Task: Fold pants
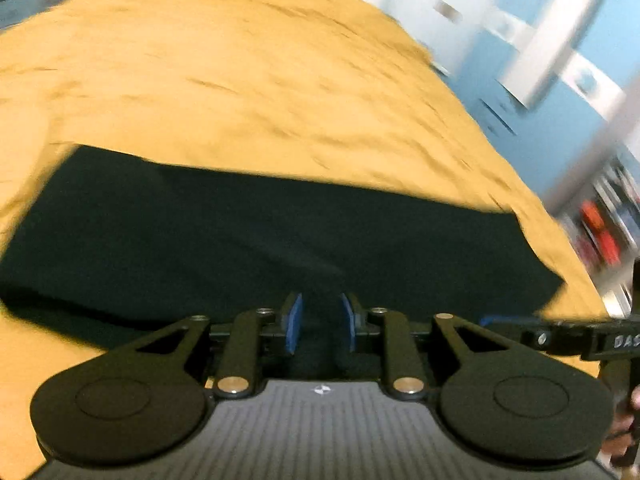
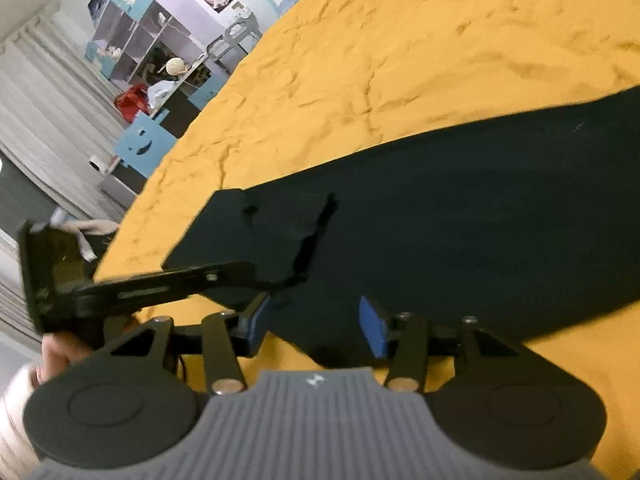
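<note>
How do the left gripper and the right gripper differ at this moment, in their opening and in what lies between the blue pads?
The left gripper has a narrow gap; the right gripper stands clearly wider. The left gripper sits over the middle of the black pants; the right gripper is at their edge, with yellow cover showing under one pad. Both are open, with blue pads, gripping nothing.
</note>
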Tool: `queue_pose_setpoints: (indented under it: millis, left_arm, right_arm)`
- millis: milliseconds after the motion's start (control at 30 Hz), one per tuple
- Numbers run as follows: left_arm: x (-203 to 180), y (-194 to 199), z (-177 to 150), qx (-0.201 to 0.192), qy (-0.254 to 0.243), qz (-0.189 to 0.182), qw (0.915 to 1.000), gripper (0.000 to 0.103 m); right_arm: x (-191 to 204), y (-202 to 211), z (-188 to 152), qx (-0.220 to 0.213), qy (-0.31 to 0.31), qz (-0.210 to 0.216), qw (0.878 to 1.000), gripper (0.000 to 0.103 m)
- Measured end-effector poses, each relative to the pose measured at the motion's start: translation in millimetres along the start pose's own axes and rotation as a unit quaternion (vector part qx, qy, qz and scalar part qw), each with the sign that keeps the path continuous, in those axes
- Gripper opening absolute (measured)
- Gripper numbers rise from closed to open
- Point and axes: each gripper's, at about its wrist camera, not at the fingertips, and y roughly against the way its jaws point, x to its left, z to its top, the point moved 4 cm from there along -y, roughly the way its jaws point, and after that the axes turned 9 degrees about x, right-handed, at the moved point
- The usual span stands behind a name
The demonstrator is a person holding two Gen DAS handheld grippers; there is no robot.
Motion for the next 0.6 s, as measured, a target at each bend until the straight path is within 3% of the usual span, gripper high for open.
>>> queue_pose_setpoints:
  millis: [133,200,433,533,600]
  left_arm:
    - [32.0,10.6,11.5,-0.031,0.043,0.074,0.9958,0.027]
    - [48.7,14.3,12.2,-0.037,0.064,0.093,0.9929,0.027]
    - [81.7,14.7,13.0,-0.061,0.128,0.083,0.9864,0.027]
    - [87.9,16.7,6.8,-0.064,0.142,0.071,0.9852,0.027]
    - [89.8,19.3,3.5,-0.067,0.148,0.065,0.9845,0.027]
  right_arm:
    - [-9.2,-41.1,25.3,0.024,-0.067,0.047,0.996,0.046]
    - [-15.6,-63.7,36.9,0.036,-0.098,0.065,0.992,0.046]
    - [-28.4,-123.5,65.3,0.059,-0.118,0.076,0.988,0.043]
    - [-31.0,-141.7,71.1,0.064,-0.128,0.095,0.985,0.028]
    - [-33.7,-151.7,74.7,0.067,-0.14,0.104,0.982,0.01]
